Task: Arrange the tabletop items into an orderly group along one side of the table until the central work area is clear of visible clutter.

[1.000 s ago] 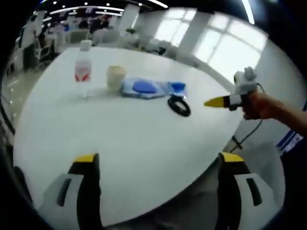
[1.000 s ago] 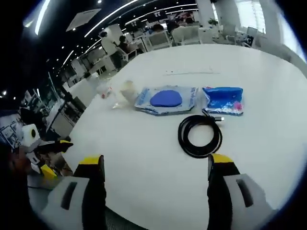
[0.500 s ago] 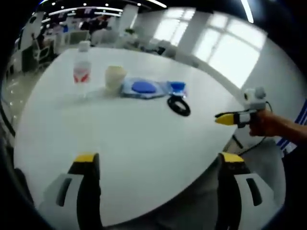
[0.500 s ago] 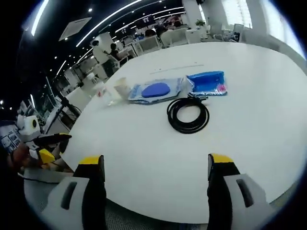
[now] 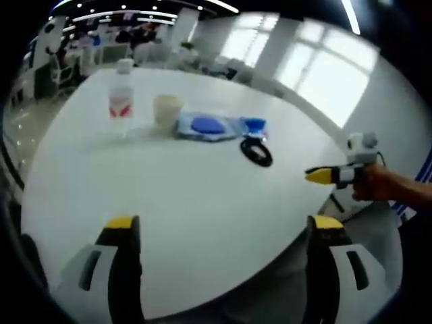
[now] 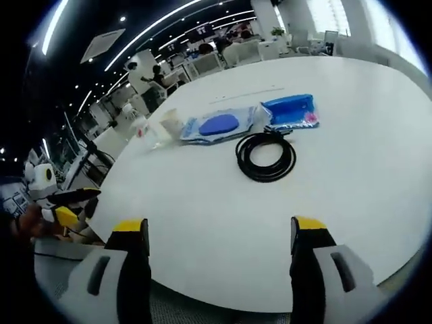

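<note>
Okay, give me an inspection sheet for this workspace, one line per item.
Surface: white round table, mostly bare.
Job's things: water bottle, beige cup, clear pouch with a blue oval item and blue packet stand in a rough row on the far part.
Clutter: nothing seen beyond those.
Grippers: left tongs open and empty at the near edge; right tongs open and empty, also seen in the left gripper view off the table's edge, held by a hand.
Cables: black coiled cable lies flat just in front of the row.
Surroundings: open office with desks, chairs, bright windows; people far off.
</note>
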### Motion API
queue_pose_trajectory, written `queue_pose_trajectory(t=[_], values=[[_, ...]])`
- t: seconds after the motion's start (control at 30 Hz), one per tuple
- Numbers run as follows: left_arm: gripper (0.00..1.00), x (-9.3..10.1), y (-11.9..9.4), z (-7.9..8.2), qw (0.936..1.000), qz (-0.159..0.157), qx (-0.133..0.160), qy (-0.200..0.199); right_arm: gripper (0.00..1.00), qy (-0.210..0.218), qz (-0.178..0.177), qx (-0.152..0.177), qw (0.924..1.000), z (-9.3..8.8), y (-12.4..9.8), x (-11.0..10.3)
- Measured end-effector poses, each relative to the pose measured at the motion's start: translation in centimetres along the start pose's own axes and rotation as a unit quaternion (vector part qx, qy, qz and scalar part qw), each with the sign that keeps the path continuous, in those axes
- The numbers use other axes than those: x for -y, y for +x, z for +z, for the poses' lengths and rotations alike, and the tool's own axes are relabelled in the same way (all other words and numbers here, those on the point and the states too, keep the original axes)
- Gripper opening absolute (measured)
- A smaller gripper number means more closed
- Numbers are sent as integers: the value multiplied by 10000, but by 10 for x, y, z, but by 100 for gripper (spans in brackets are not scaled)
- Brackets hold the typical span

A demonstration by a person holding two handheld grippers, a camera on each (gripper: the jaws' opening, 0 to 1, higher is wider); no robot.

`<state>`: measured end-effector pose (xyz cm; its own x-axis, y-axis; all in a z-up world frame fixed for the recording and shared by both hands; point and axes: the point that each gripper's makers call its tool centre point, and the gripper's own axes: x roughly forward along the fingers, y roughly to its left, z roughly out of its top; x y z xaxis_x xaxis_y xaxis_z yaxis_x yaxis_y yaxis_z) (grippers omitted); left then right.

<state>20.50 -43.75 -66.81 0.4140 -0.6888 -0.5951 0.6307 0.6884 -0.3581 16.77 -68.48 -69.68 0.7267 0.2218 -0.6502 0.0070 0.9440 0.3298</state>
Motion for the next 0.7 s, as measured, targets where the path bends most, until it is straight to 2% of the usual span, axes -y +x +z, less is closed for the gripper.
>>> queue_pose_trajectory(t=[0.47, 0.7], values=[[100, -5, 1, 0, 9999, 40, 24, -159, 84, 151, 23, -105, 9998, -15, 3, 0], [100, -11, -1, 2, 9993, 63, 108, -355, 83, 173, 79, -170, 9997, -20, 4, -7]])
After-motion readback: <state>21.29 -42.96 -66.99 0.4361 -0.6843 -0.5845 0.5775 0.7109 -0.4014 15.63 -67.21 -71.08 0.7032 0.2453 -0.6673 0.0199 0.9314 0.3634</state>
